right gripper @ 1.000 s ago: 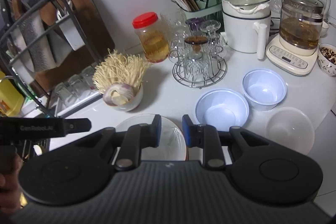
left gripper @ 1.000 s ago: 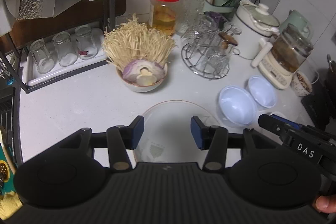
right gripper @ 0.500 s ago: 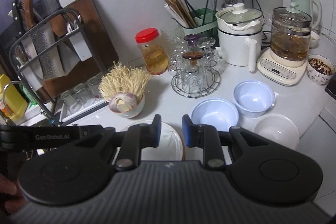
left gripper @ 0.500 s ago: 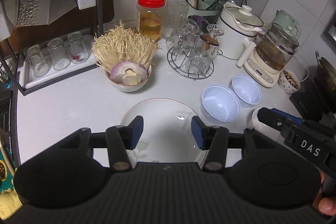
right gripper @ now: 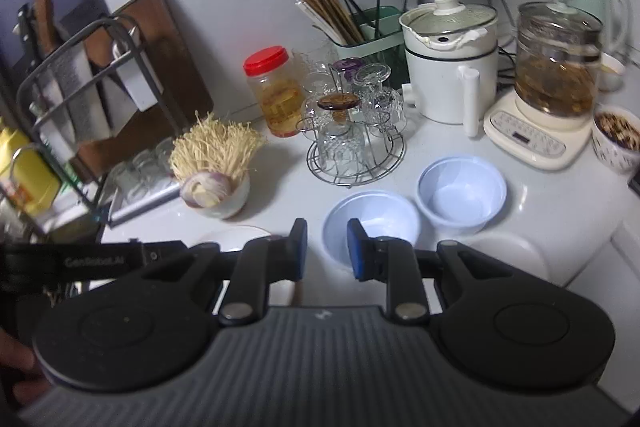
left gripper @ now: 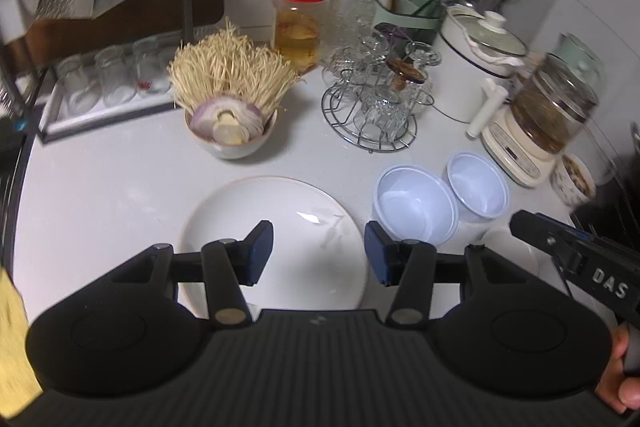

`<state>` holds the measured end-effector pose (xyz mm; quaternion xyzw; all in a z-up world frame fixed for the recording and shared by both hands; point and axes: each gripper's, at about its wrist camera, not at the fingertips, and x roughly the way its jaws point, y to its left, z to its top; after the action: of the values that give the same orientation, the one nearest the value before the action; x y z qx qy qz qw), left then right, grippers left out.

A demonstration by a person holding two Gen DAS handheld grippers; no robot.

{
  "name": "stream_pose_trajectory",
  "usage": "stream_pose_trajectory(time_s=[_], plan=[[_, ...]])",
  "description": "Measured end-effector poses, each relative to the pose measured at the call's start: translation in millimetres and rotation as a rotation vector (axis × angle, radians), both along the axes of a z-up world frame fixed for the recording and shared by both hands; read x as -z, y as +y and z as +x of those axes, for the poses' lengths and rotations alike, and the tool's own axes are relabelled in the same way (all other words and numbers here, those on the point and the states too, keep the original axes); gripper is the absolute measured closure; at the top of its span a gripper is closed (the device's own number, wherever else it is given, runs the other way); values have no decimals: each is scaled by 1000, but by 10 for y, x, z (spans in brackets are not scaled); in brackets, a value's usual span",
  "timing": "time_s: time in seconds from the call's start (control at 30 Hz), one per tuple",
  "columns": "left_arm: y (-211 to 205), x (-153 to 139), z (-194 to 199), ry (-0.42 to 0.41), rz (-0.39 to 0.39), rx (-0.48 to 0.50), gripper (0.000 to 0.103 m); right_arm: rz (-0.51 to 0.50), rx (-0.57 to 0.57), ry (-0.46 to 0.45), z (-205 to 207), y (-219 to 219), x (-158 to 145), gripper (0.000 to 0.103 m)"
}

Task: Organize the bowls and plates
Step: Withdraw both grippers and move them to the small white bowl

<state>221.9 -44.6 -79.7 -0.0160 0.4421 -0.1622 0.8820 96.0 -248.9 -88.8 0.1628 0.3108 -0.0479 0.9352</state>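
A white plate (left gripper: 312, 223) lies on the white counter, right below my open, empty left gripper (left gripper: 319, 253). Two pale blue bowls stand to its right, a nearer one (left gripper: 414, 207) and a farther one (left gripper: 478, 185). A white bowl (left gripper: 516, 251) sits near the counter's front edge. In the right wrist view my right gripper (right gripper: 327, 249) is open and empty, held above the nearer blue bowl (right gripper: 384, 211); the farther blue bowl (right gripper: 462, 195), the white bowl (right gripper: 508, 251) and the plate's edge (right gripper: 236, 233) show around it.
A bowl of enoki mushrooms and onion (left gripper: 230, 115) stands behind the plate. A wire rack of glasses (left gripper: 376, 99), a red-lidded jar (left gripper: 298, 19), a white pot (left gripper: 480, 67), a glass kettle (left gripper: 552, 115) and a dish rack (left gripper: 100, 75) line the back.
Both grippers have pulled back and risen, so more of the counter shows. The plate now lies fully in the left wrist view. The jaws have not changed.
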Motion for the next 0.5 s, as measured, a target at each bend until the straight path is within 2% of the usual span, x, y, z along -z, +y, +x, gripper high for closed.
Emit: stream_pose_trajectory(time_s=[0.13, 0.27, 0.5], plan=[[-370, 11, -165, -3, 6, -83, 47, -6, -98, 9, -4, -437, 18, 77], [-669, 7, -306, 6, -16, -150, 47, -21, -149, 27, 12, -800, 28, 77], [-1040, 79, -448, 26, -25, -159, 47, -13, -192, 73, -28, -1183, 138, 77]])
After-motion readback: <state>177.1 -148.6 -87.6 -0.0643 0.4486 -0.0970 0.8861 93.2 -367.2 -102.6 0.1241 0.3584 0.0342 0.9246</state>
